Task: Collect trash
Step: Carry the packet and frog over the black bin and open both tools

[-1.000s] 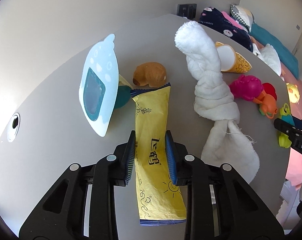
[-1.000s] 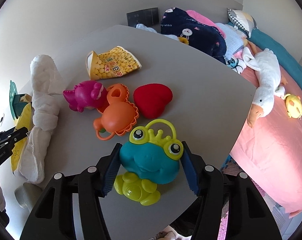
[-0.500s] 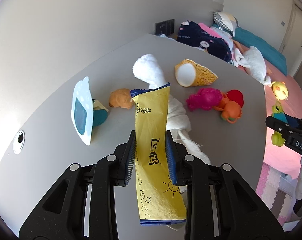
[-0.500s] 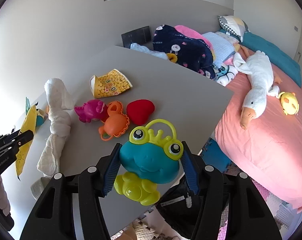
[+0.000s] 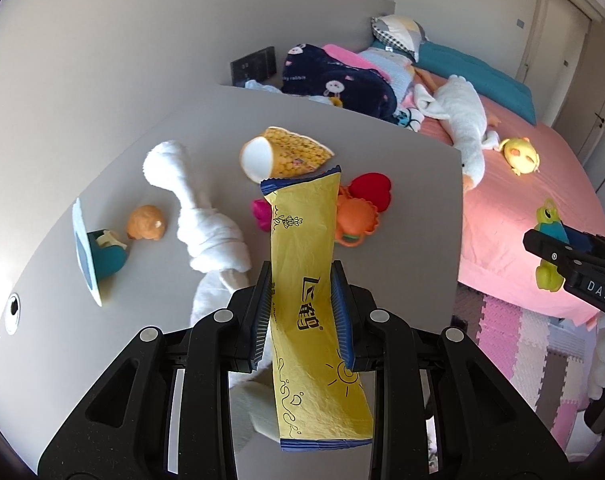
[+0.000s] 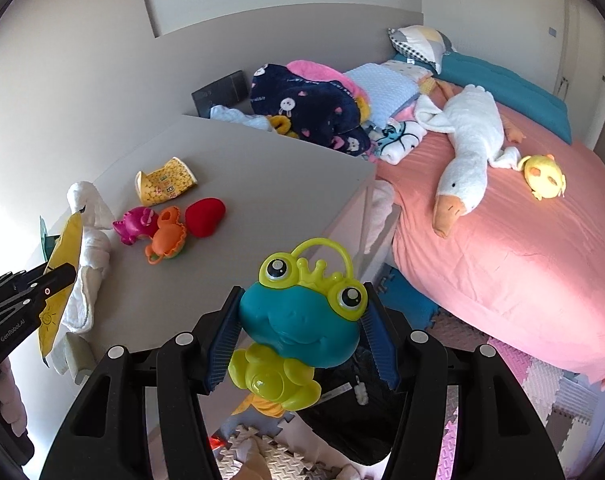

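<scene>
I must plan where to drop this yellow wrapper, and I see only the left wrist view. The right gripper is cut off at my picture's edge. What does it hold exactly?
Observer: The jaws of the right gripper are closed on a frog toy with a teal head and a green body.
Operator: What lies below it?
Observer: A black bag on the floor, just past the table edge.
Operator: Is something in the bag?
Observer: A yellow-orange thing shows under the frog toy. I cannot tell if it is in the bag.
</scene>
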